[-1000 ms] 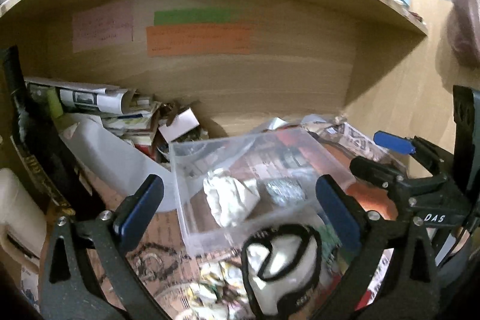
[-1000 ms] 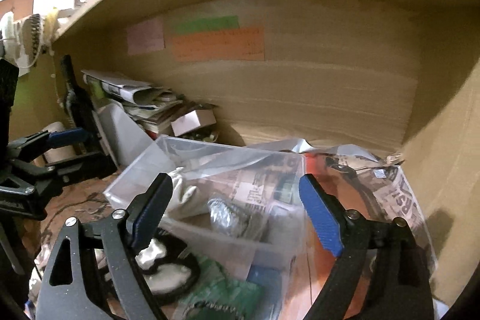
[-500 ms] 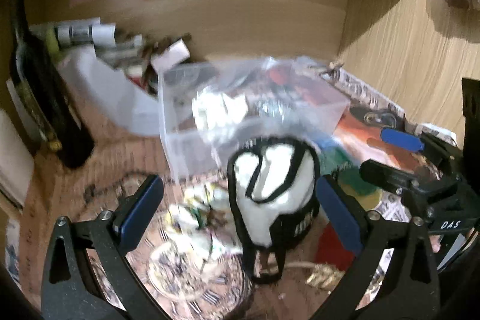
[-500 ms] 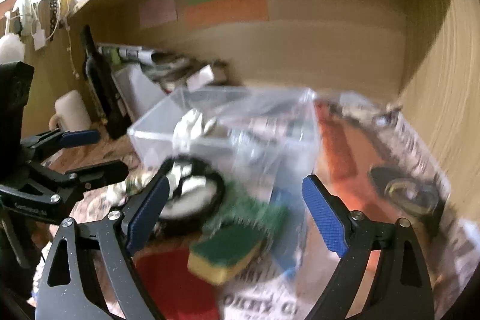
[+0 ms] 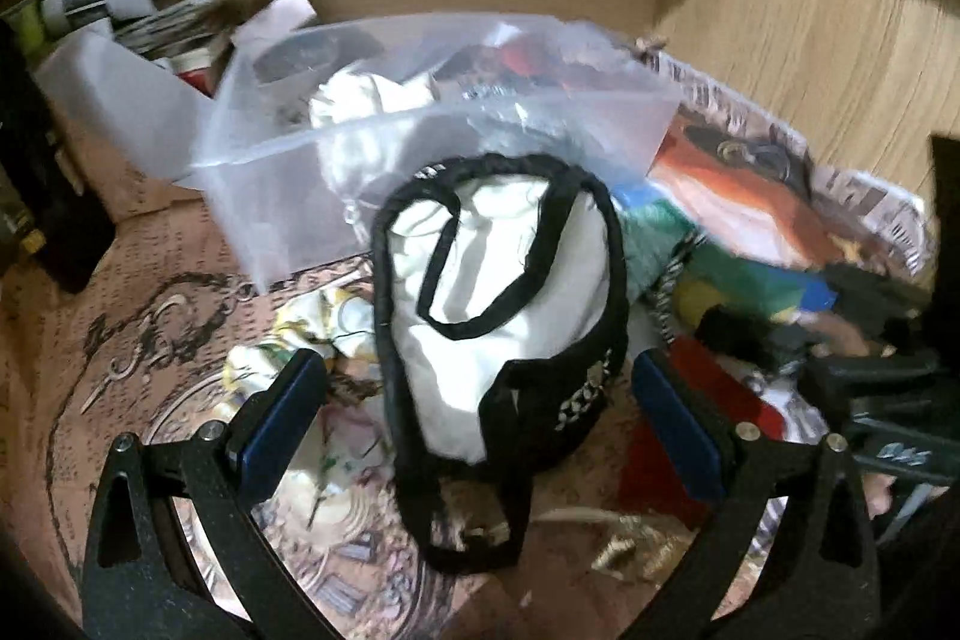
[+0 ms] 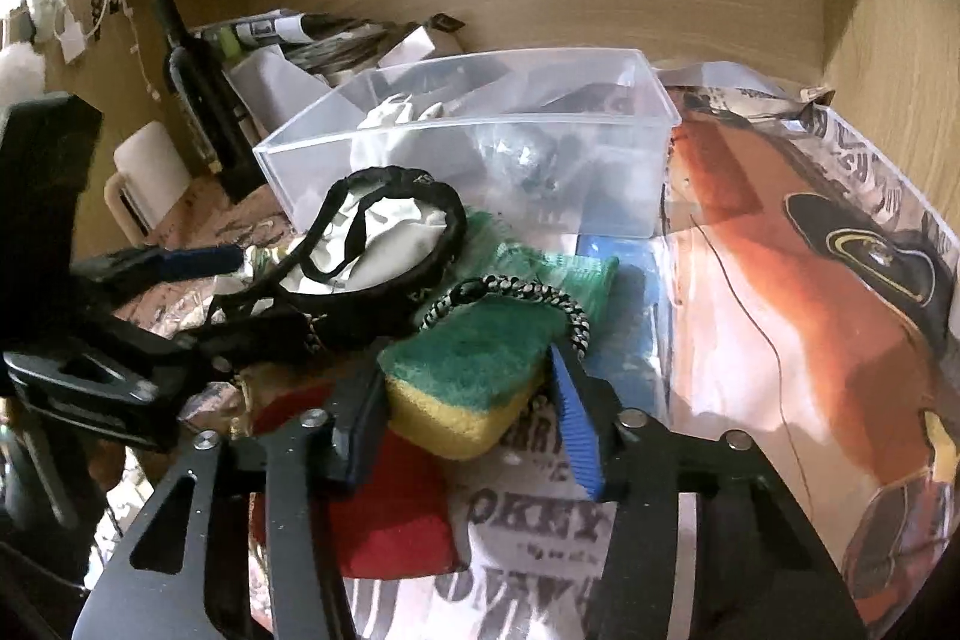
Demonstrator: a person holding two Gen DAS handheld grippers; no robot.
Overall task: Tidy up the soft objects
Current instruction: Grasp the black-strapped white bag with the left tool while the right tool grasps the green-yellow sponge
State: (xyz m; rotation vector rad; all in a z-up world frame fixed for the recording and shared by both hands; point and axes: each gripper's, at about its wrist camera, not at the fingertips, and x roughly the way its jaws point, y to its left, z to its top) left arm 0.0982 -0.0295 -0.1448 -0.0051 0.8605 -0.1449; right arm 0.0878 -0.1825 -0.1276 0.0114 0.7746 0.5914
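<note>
A white cloth pouch with black trim (image 5: 498, 304) lies on the desk between my left gripper's (image 5: 474, 406) open fingers; it also shows in the right wrist view (image 6: 384, 244). My right gripper (image 6: 465, 418) is shut on a green and yellow sponge (image 6: 474, 376). A black and white cord (image 6: 540, 301) lies over the sponge. A red soft piece (image 6: 384, 514) lies under the right gripper. A clear plastic box (image 6: 480, 130) behind them holds a white cloth (image 6: 390, 115) and a foil ball (image 6: 522, 154). A green net cloth (image 6: 540, 268) lies between box and sponge.
A dark bottle (image 6: 198, 82), a white mug (image 6: 144, 172) and a paper stack (image 6: 312, 34) stand at the back left. Newspaper (image 6: 798, 280) covers the right of the desk. Wooden walls close the back and right. Crumpled printed wrapper (image 5: 300, 340) lies left of the pouch.
Both grippers have tilted down and moved closer to the desk. My right gripper has closed on the sponge. My left gripper stays open, with the pouch now between its fingers.
</note>
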